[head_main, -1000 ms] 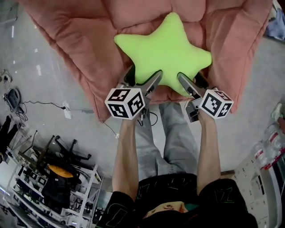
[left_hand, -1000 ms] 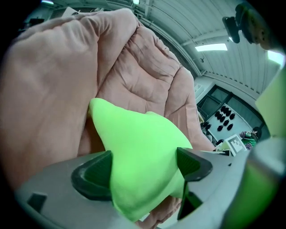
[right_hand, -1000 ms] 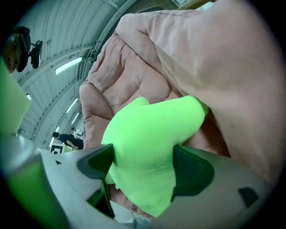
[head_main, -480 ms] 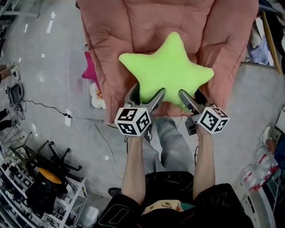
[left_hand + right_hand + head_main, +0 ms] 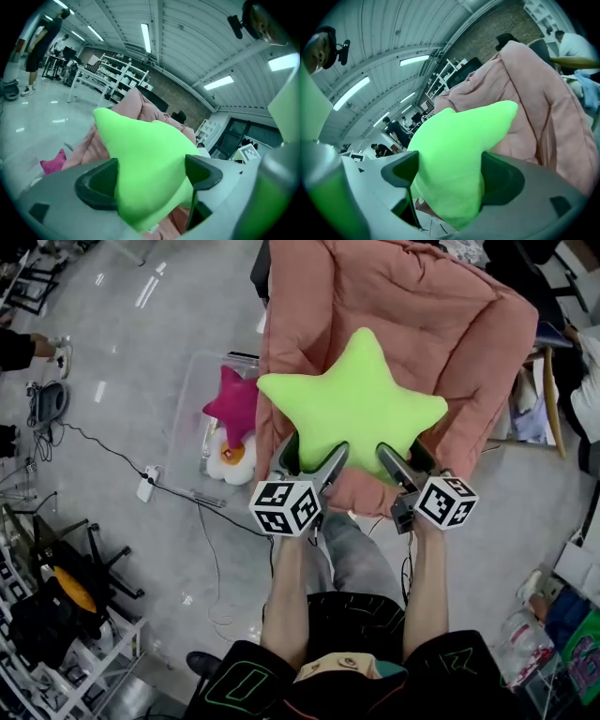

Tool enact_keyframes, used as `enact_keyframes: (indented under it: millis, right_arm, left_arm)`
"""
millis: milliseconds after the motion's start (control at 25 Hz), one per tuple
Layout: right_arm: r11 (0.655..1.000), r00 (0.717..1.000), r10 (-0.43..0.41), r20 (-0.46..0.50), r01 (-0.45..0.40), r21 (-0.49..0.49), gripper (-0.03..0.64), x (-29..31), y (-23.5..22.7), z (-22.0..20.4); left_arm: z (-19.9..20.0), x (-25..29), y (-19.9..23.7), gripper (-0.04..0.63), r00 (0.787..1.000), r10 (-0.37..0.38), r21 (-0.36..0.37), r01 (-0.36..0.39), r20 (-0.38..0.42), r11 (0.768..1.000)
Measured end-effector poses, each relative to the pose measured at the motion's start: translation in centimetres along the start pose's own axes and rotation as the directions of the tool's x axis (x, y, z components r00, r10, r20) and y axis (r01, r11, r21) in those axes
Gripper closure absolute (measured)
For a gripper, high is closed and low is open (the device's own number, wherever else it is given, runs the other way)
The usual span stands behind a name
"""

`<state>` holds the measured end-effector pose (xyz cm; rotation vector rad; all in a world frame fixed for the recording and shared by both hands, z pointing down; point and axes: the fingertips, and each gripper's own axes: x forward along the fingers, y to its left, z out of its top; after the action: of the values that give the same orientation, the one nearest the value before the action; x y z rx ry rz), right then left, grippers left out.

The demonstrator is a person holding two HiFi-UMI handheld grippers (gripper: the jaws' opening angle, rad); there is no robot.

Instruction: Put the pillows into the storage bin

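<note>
Both are on it: the left hand-held gripper [image 5: 312,456] and right hand-held gripper [image 5: 405,457] each clamp a lower point of the green star pillow [image 5: 356,399], mid-frame over the pink quilt [image 5: 412,315]. At left, the clear storage bin [image 5: 187,448] holds a pink star pillow [image 5: 234,404].

My head camera sits high and looks almost straight down, past both forearms to the glossy grey floor [image 5: 122,381]. The left gripper [image 5: 311,457] and right gripper [image 5: 405,457] show low in the middle of that view. Each gripper camera rides just behind its own jaws and looks along them, wide enough to take in the ribbed ceiling. Both sit very close to the lime-green star-shaped plush pillow [image 5: 140,159], which fills their centres. All three views share that pillow and the pink quilted padded chair [image 5: 534,103] behind it. The left gripper view and head view also share a magenta star-shaped plush [image 5: 54,161].
</note>
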<state>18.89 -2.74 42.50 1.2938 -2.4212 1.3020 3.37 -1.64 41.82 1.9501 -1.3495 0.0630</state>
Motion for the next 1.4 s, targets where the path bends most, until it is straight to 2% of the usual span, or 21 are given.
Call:
enact_keyframes:
  millis: [160,400,560,760,1000,1120,1160,1240,1280,1320,1400]
  right_arm:
    - [0.992,0.995,0.076,-0.067,-0.082,-0.099,0.190,1.9,4.2,1.7]
    - [0.969,0.978,0.164,-0.129,-0.184,-0.167,0.190,6.7,11.3,1.1]
    - [0.941,0.952,0.213,-0.221,-0.261,-0.217,0.190,10.5,17.7,-1.4]
    - [0.911,0.911,0.249,-0.328,-0.335,-0.241,0.190,14.9,24.8,-5.6]
    - [0.883,0.856,0.275,-0.437,-0.405,-0.237,0.189,20.0,31.7,-9.7]
    - [0.876,0.842,0.262,-0.472,-0.413,-0.249,0.189,23.0,33.9,-11.8]
    - [0.874,0.852,0.244,-0.463,-0.401,-0.276,0.189,24.0,34.4,-12.3]
    - [0.866,0.887,0.198,-0.418,-0.358,-0.349,0.189,25.8,34.8,-13.0]
    - [0.863,0.895,0.183,-0.408,-0.345,-0.370,0.189,26.6,35.0,-13.3]
    - [0.859,0.893,0.178,-0.413,-0.345,-0.378,0.189,27.2,35.3,-13.8]
    - [0.848,0.880,0.194,-0.434,-0.373,-0.376,0.190,27.7,36.1,-14.6]
  left_arm:
    - [2.4,-3.2,1.5,0.143,0.992,0.073,-0.069,-0.066,0.098,0.995]
    - [5.7,-8.4,6.6,0.143,0.972,0.147,-0.103,-0.129,0.186,0.986]
    - [6.8,-14.0,11.7,0.144,0.945,0.229,-0.183,-0.189,0.232,0.965]
    - [7.3,-20.5,17.8,0.144,0.912,0.321,-0.264,-0.255,0.254,0.930]
    - [7.9,-26.5,24.1,0.147,0.870,0.423,-0.353,-0.325,0.251,0.877]
    - [7.4,-28.4,27.7,0.147,0.860,0.457,-0.376,-0.355,0.226,0.856]
    - [6.8,-29.0,28.9,0.159,0.859,0.469,-0.361,-0.379,0.206,0.852]
    - [5.1,-30.8,31.1,0.305,0.843,0.515,-0.310,-0.454,0.155,0.835]
    - [4.3,-31.7,32.0,0.338,0.832,0.539,-0.301,-0.484,0.135,0.822]
    - [3.6,-32.4,32.7,0.346,0.826,0.551,-0.308,-0.496,0.122,0.812]
    - [3.0,-33.0,33.4,0.375,0.829,0.548,-0.331,-0.487,0.117,0.808]
